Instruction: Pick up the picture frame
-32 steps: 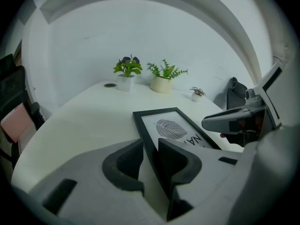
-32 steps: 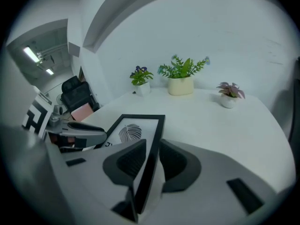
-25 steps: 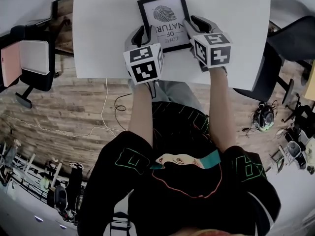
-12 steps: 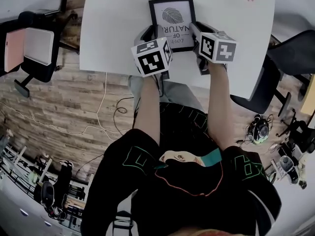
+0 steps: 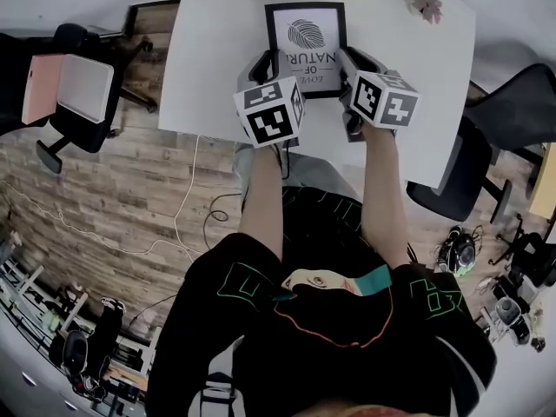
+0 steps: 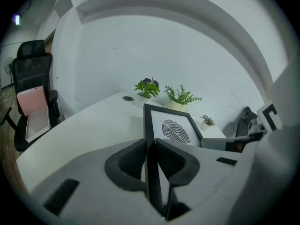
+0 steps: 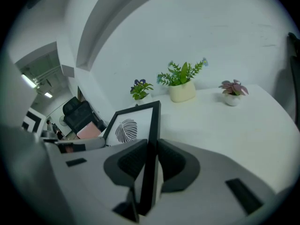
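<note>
You stand at a white worktop [image 5: 217, 59] by a plain white wall [image 6: 164, 46]. The floor [image 5: 122, 198] is brown wood with thin cords [image 5: 184, 189] on it. A black chair [image 6: 32, 67] sits on your left, a dark chair [image 5: 512, 102] on your right. Small potted plants [image 7: 182, 81] sit near the wall.

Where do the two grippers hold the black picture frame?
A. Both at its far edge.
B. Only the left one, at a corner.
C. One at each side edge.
C: the closing fingers of the left gripper press one side edge of the picture frame, those of the right gripper the opposite edge.
</note>
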Tool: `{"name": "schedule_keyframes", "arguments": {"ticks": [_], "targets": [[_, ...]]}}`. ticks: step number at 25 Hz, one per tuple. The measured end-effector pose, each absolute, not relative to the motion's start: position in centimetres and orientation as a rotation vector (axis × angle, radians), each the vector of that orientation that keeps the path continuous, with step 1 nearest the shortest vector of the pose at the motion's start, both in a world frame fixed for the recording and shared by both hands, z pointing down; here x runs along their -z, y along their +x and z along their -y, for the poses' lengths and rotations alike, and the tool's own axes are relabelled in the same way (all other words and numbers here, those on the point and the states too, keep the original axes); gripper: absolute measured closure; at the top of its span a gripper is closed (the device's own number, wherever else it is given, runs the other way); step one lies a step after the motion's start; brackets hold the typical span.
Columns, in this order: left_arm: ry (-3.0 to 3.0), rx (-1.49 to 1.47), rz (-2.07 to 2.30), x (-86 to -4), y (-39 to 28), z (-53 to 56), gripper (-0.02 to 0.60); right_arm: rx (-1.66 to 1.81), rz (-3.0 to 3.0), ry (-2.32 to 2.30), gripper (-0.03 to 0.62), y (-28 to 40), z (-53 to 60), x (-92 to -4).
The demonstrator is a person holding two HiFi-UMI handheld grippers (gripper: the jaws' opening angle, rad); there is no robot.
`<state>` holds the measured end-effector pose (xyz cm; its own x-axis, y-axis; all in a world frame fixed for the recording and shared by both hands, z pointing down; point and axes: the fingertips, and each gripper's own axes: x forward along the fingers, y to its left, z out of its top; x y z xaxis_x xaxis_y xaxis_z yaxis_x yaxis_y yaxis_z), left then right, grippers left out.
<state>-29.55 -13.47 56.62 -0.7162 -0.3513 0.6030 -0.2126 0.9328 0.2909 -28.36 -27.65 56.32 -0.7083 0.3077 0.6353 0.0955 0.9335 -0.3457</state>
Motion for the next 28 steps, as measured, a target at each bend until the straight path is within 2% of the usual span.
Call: {"name": "schedule_keyframes", "arguments": {"ticks": [28], "targets": [[0.521, 0.168, 2.812, -35.6, -33.4, 12.9, 0.512, -0.239, 2.792, -0.453, 0.514, -31.9, 27.0, -35.2]]}}
